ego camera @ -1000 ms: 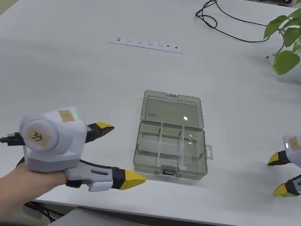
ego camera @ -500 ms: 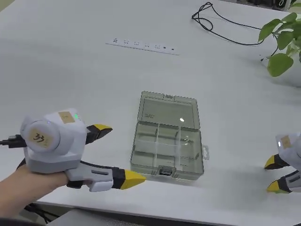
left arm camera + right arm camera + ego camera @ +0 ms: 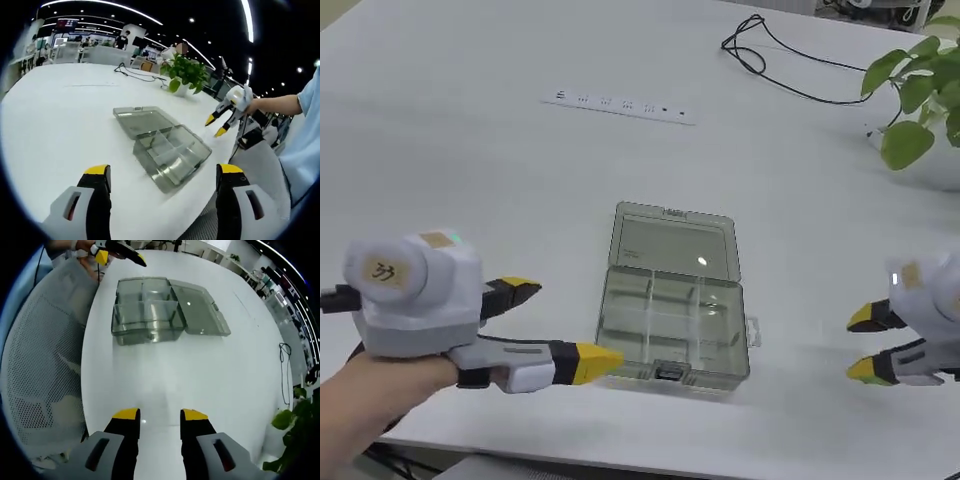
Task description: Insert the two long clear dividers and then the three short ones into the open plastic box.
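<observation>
- White table [image 3: 470, 150] fills the head view; the smoky clear plastic box [image 3: 670, 335] sits on it near the front edge, between the two grippers and touching neither; its lid [image 3: 675, 243] lies flung back flat on the far side.
- Clear dividers [image 3: 665, 308] stand inside the box and split it into small compartments; I cannot tell exactly how many pieces there are.
- At the left of that view a hand holds the left gripper [image 3: 570, 325]; its yellow-tipped jaws are spread wide with nothing between them, and the nearer tip is just beside the box's front left corner.
- At the right edge is the right gripper [image 3: 858, 345], well apart from the box; its jaws are parted by a lesser gap and are bare too.
- Farther back lie a white power strip [image 3: 620, 105] and a black cable [image 3: 790, 60]; a leafy plant [image 3: 915, 100] stands at the far right.
- Left gripper view: the left gripper [image 3: 164, 172] shows both jaws far apart, gripping nothing; the box [image 3: 172, 150] lies beyond them with its lid [image 3: 140, 119] open towards the far side.
- Past the box hangs the right gripper [image 3: 220, 125], held out from a light blue sleeve [image 3: 307, 115]; the plant [image 3: 185, 75] stands behind.
- Right gripper view: the right gripper [image 3: 159, 415] has a moderate gap between its jaws – bare table shows through it; the box [image 3: 145, 310] lies well ahead, lid [image 3: 197, 307] to its right.
- Beyond the box the left gripper [image 3: 120, 252] points in – a grey mesh chair back [image 3: 40, 350] shows off the table's edge.
</observation>
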`<control>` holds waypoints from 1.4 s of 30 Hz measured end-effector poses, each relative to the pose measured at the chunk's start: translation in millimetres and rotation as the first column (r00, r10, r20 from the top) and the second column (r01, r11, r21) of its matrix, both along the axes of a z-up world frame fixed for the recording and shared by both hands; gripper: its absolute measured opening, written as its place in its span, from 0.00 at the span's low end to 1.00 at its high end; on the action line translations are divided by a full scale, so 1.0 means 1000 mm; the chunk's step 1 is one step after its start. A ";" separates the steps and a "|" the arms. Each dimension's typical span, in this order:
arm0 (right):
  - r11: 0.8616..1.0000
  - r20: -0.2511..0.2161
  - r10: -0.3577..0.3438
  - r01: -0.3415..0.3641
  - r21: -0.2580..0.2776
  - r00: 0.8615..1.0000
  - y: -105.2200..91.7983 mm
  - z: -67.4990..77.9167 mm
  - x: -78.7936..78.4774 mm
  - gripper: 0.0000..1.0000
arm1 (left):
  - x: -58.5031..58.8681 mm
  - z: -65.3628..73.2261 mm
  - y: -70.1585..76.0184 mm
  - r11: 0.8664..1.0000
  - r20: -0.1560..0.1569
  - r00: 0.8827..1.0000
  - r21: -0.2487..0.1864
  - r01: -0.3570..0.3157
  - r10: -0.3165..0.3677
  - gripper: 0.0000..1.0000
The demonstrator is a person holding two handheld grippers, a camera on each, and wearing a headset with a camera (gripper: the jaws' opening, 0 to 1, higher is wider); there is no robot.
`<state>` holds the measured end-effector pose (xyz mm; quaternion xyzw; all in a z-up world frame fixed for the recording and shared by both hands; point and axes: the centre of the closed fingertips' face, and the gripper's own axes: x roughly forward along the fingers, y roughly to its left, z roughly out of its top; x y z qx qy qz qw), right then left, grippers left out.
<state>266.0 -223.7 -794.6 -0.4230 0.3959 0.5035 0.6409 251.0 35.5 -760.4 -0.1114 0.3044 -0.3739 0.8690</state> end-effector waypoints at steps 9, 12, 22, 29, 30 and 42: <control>0.992 0.105 0.107 -0.114 0.061 0.989 0.062 0.025 0.006 0.32 | 0.009 0.017 -0.022 0.990 -0.131 0.991 -0.131 -0.052 0.034 0.74; 0.988 0.132 0.131 -0.140 0.067 0.983 0.079 0.030 0.005 0.32 | 0.011 0.015 -0.031 0.986 -0.196 0.980 -0.154 -0.066 0.035 0.70; 0.975 0.188 0.202 -0.215 0.055 0.961 0.129 0.032 0.002 0.32 | 0.005 0.009 -0.076 0.975 -0.359 0.932 -0.220 -0.031 -0.051 0.48; 0.963 0.211 0.230 -0.254 0.092 0.950 0.164 0.037 -0.005 0.32 | 0.004 0.008 -0.087 0.965 -0.390 0.920 -0.253 -0.064 -0.041 0.32; 0.960 0.213 0.237 -0.262 0.097 0.948 0.169 0.037 -0.006 0.32 | 0.005 0.007 -0.087 0.965 -0.391 0.920 -0.254 -0.072 -0.034 0.31; 0.944 0.206 0.273 -0.303 0.130 0.940 0.189 0.040 -0.017 0.32 | 0.004 0.008 -0.078 0.950 -0.414 0.909 -0.295 -0.099 -0.033 0.01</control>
